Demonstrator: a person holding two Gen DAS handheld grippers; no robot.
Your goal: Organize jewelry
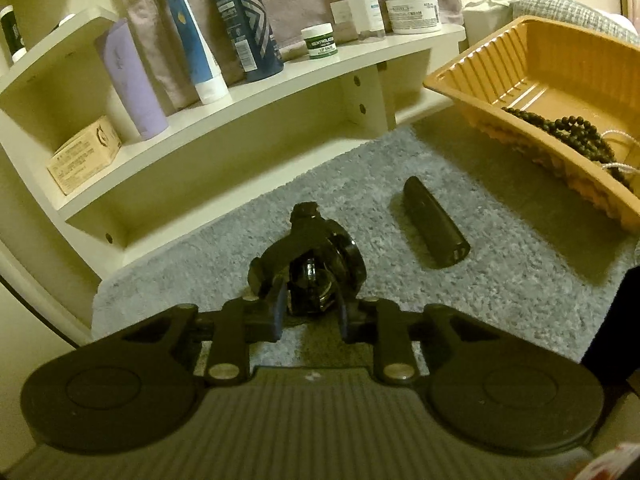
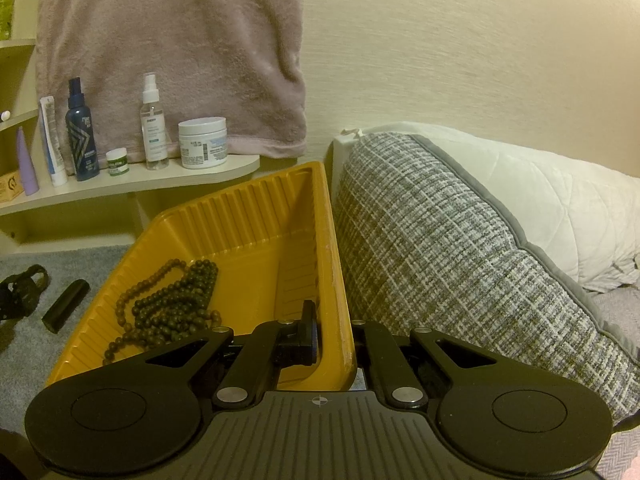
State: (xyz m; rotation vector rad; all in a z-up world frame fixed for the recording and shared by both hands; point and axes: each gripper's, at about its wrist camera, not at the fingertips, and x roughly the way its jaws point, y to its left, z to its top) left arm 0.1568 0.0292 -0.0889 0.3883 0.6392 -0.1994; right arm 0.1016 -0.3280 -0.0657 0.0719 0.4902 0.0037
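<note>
Left tool point(image 1: 310, 312) clamped on black watch point(image 1: 316, 264), right tool point(image 2: 334, 344) clamped on tray point(image 2: 336, 280) wall.

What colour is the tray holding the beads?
Mustard yellow tray, clearest in the right wrist view.

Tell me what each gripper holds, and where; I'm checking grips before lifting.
Right gripper clamps the yellow tray by its right side wall. Left gripper's fingers flank the black watch on the carpet; a firm hold cannot be told.
</note>
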